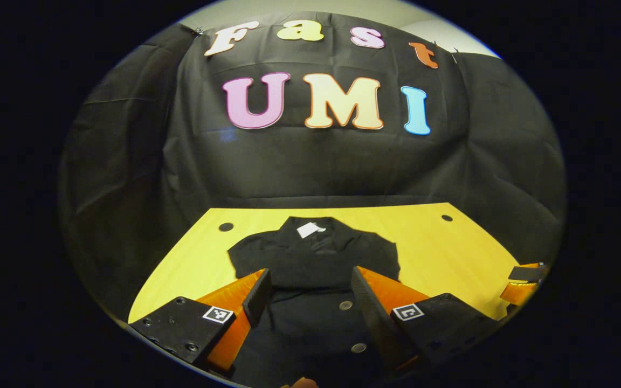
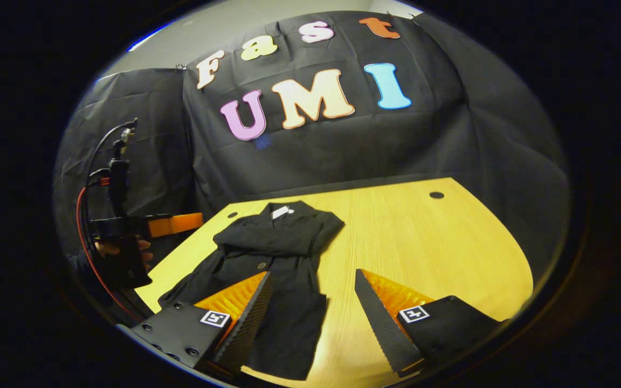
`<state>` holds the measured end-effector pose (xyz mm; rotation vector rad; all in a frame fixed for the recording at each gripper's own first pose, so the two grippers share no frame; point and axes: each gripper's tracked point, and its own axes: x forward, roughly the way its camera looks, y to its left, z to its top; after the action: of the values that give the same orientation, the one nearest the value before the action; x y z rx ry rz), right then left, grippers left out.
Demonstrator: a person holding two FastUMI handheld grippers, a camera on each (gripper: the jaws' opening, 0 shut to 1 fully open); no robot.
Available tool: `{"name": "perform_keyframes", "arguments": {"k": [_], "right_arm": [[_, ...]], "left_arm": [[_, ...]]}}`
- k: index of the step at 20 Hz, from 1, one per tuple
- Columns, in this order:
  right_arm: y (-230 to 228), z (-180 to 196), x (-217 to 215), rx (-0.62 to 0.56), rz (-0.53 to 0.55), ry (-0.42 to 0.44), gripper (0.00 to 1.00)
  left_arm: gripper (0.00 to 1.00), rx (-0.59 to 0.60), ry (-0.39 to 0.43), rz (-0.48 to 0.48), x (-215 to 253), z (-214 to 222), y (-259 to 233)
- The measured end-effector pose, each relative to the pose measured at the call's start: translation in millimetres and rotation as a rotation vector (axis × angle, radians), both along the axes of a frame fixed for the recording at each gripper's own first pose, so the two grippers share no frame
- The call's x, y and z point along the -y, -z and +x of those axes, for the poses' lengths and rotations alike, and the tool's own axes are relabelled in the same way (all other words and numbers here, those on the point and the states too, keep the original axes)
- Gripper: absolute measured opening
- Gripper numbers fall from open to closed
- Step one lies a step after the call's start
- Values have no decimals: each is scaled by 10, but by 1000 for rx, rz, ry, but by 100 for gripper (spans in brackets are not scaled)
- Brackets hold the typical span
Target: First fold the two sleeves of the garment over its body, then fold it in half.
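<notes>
Black garment (image 1: 313, 258) — beneath left gripper (image 1: 310, 293)

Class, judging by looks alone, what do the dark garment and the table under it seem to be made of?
Garment: looks like a matte black woven cloth, since it drapes and creases softly with no shine; the exact fibre cannot be told. Table: seems to be pale wood or a wood-look laminate, with fine straight grain lines and a smooth, faintly glossy surface.

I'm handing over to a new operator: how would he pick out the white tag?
Start at the yellow wooden table, where a black buttoned garment lies flat. At its collar, the end nearest the black cloth wall, sits a small white tag, the sole pale patch on the dark fabric.
</notes>
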<state>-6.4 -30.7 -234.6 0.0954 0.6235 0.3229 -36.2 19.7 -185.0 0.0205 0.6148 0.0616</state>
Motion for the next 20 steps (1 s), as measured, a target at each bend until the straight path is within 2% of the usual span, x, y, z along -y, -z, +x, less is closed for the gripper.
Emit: {"name": "perform_keyframes", "arguments": {"k": [2,5,8,12,20], "right_arm": [[156,-265,-141,-52,-5,-8,98],[428,-642,-336,-125,-69,-54,98],[598,-833,-522,-166,-87,-70,98],[788,-917,-553,-219,-105,-22,98],[1312,-1234,-434,-317,-226,62,98]], "left_arm": [[92,-50,-11,11,-260,-353,80],[92,-112,-49,1,-578,-778,246],[92,-165,-80,-4,-827,-1146,425],[92,-237,-93,-23,-1012,-1545,687],[93,-358,-90,-39,-1211,-2093,1126]]}}
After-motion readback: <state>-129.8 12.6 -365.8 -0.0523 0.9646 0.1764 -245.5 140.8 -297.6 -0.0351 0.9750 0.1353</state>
